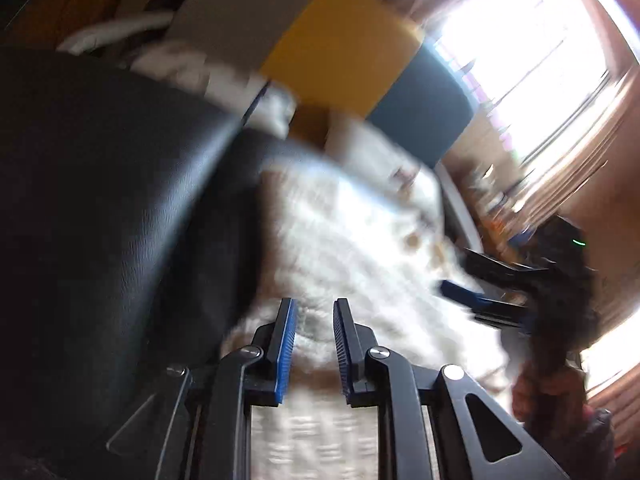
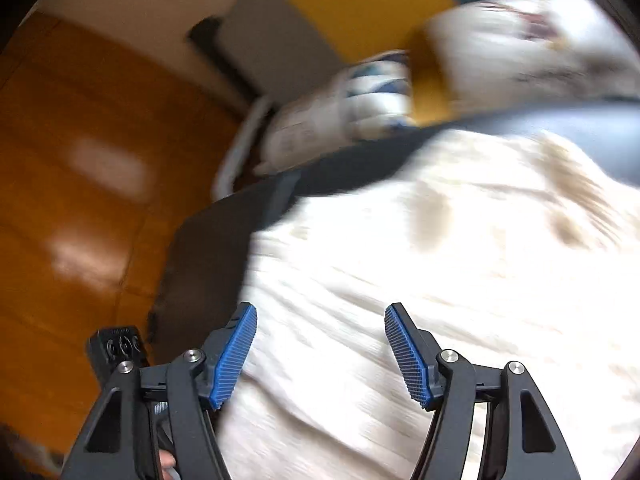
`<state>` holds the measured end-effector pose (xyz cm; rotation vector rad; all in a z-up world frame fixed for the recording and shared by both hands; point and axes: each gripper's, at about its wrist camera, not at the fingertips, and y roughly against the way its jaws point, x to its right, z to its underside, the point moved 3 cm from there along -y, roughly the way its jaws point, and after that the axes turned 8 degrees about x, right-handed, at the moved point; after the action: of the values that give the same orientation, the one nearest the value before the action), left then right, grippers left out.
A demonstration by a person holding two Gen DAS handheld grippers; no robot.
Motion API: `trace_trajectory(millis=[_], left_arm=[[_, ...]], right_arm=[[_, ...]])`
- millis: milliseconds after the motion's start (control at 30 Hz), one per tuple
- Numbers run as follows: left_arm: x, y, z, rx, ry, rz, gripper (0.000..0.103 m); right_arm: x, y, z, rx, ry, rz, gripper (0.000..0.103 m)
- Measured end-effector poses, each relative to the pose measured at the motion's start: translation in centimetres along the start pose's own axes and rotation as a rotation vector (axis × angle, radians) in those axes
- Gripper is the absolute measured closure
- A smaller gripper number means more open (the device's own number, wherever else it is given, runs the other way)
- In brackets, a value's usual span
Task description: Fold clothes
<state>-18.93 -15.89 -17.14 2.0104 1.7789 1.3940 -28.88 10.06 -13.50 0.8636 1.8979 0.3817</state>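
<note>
I take the white garment [image 2: 420, 280] as my landmark; it is a cream-white ribbed cloth with some pale brown marks, and it lies spread over a black seat [image 1: 100, 180]. Both pictures are blurred, so I cannot tell what kind of garment it is.

My right gripper [image 2: 320, 354] stands over the near part of the garment, with its blue pads [image 2: 236, 356] spread wide and nothing between them. Its left pad is near the garment's left edge, where the black seat shows. I cannot tell if the tips touch the cloth.

My left gripper [image 1: 314, 346] also points over the garment. Its jaws stand with only a narrow gap, and the cloth appears behind this gap; I cannot tell if it pinches any cloth. In this view, the right gripper [image 1: 476, 300] is at the garment's right side, held by a hand [image 1: 552, 396].

Left of the garment is an orange wooden floor [image 2: 60, 200]. Beyond it I see a yellow panel [image 1: 340, 44] and a bright window [image 1: 528, 60].
</note>
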Motion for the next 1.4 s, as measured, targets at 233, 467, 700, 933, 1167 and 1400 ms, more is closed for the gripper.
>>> trace_trajectory(millis=[233,467,700,933,1167,1400], left_arm=[[1.7,1.4,0.4,0.001,-0.095,-0.066,0.085],[5.8,2.1,0.7,0.061,-0.295,-0.059,0.084],[5.1,-1.3,2.0,-0.023,-0.314,-0.120,0.084],[4.3,4.9,2.6,-0.014,-0.235,-0.065,0.082],[0.1,12.3,7.9,-0.031,-0.203,-0.015,0.080],[-5.0,15.7,12.9,-0.116,-0.073,0.020,0.076]], right_arm=[[7.3,4.1,0.8,0.129,-0.128,0.111,0.085],[8.1,12.7,2.7,0.236,-0.060,0.135,0.048],[14.0,14.3,4.7,0.255,-0.200,0.210,0.063],[11.8,18.5,7.8,0.299,-0.198,0.145,0.026],[11.5,26.5,18.4,0.300,-0.246,0.137,0.026],[12.7,28.8,26.6,0.288,-0.362,0.048,0.026]])
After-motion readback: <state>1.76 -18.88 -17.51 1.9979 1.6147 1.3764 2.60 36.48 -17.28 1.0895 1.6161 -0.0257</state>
